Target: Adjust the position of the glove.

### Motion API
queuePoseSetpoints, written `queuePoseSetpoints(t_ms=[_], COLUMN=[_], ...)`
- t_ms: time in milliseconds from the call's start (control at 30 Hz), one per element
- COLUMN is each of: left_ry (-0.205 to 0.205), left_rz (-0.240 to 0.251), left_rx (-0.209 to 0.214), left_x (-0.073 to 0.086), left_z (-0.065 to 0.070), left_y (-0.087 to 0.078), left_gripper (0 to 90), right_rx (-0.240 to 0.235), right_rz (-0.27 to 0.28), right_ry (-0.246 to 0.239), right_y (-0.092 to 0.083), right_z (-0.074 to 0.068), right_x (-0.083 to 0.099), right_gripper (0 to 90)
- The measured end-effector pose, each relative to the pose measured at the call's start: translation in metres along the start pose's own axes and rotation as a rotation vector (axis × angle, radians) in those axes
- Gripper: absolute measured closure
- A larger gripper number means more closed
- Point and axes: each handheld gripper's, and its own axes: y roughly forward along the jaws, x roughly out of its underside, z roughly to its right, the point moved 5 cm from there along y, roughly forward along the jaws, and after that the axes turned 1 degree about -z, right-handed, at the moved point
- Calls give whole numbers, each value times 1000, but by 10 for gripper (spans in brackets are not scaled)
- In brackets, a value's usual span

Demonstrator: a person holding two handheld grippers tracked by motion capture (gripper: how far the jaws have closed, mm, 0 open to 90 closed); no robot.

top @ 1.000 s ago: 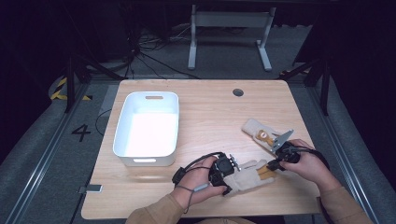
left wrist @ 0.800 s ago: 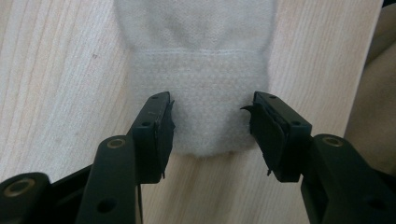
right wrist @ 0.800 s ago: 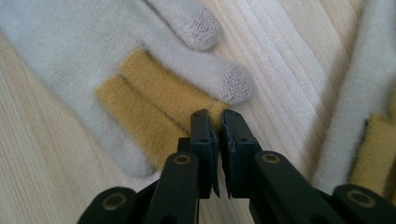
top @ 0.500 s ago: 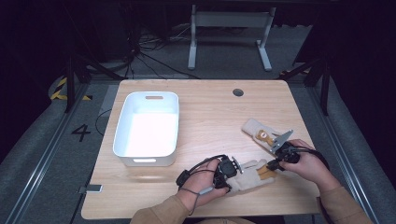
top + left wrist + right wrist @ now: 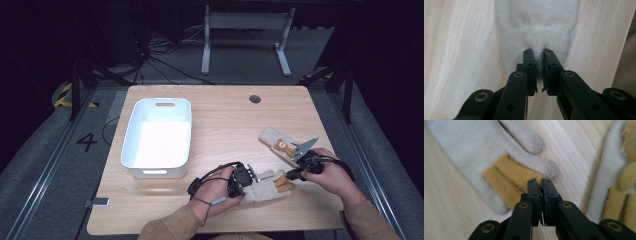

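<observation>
You have the near glove point(image 5: 267, 186) lying flat on the desk point(image 5: 225, 115) at its front edge, between your two hands, with the second glove point(image 5: 278, 144) just beyond it to the right. Your left tongs point(image 5: 538, 65) have just been closing and are now clamped on a pinch of the cuff's pale knit, as the left gripper view shows. Your right tongs point(image 5: 541, 187) are together on the tip of a mustard-yellow finger point(image 5: 517, 173). With both ends held, this looks like the moment to lift. Raise both hands evenly so the fabric stays lightly taut and neither pinch slips. The right grip sits on very little cloth, so avoid pulling the hands apart; let the glove hang rather than stretch. If the white bin point(image 5: 159, 137) to the left is the goal, carry the glove low across the desk, keep it clear of the second glove, and open both tongs only once it is above the bin's hollow.
</observation>
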Motion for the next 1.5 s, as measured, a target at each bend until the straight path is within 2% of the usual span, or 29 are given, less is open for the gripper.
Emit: queuePoseSetpoints(t_ms=[100, 200, 267, 333, 500, 567, 667, 700, 733, 767, 833, 933, 967, 1067, 1100, 1133, 1167, 1233, 1300, 1433, 1500], left_ry=[-4, 22, 41, 38, 45, 67, 78, 98, 98, 100, 120, 127, 127, 122, 80, 80, 66, 37, 38, 36, 33], left_rz=[22, 49, 45, 61, 82, 90, 92, 93, 93, 85, 78, 63, 62, 52, 52, 52, 55, 73, 86, 121, 129], left_rx=[-8, 6, 12, 8, 6, 3, -2, 8, 8, 29, 43, 49, 52, 65, 97, 97, 115, 143, 133, 123, 100], left_x=[1, 3, 5, 7, 11, 13, 15, 17, 17, 19, 20, 20, 20, 21, 22, 22, 22, 21, 20, 19, 20], left_z=[-4, -9, -12, -19, -28, -35, -41, -46, -46, -48, -50, -52, -52, -53, -53, -53, -53, -53, -53, -51, -52], left_y=[-6, -15, -19, -24, -32, -35, -36, -34, -34, -30, -23, -17, -16, -16, -16, -16, -17, -22, -24, -33, -37], left_gripper=[828, 824, 823, 823, 824, 824, 823, 823, 823, 822, 822, 818, 815, 793, 742, 709, 709, 595, 555, 536, 522], right_rx=[7, 13, 29, 35, 39, 41, 32, 23, 23, 23, 13, 8, 4, 3, 9, 9, 15, 45, 56, 71, 76], right_rz=[29, 68, 84, 121, 145, 157, 159, 156, 156, 149, 139, 118, 102, 96, 90, 90, 91, 89, 97, 118, 124], right_ry=[-7, 9, 10, 12, 17, 22, 17, 18, 18, 14, 18, 42, 67, 81, 101, 101, 99, 116, 123, 122, 123], right_y=[-7, -15, -20, -25, -29, -30, -29, -27, -27, -24, -20, -14, -11, -8, -5, -5, -4, -3, -6, -13, -14], right_z=[-1, -5, -7, -11, -17, -20, -23, -27, -27, -29, -31, -30, -30, -29, -28, -28, -27, -24, -23, -23, -22], right_x=[-2, -6, -8, -11, -13, -14, -15, -16, -16, -17, -16, -14, -13, -12, -11, -11, -11, -8, -7, -7, -7], right_gripper=[872, 873, 873, 873, 873, 873, 873, 873, 873, 873, 872, 869, 868, 863, 843, 843, 825, 751, 745, 747, 748])
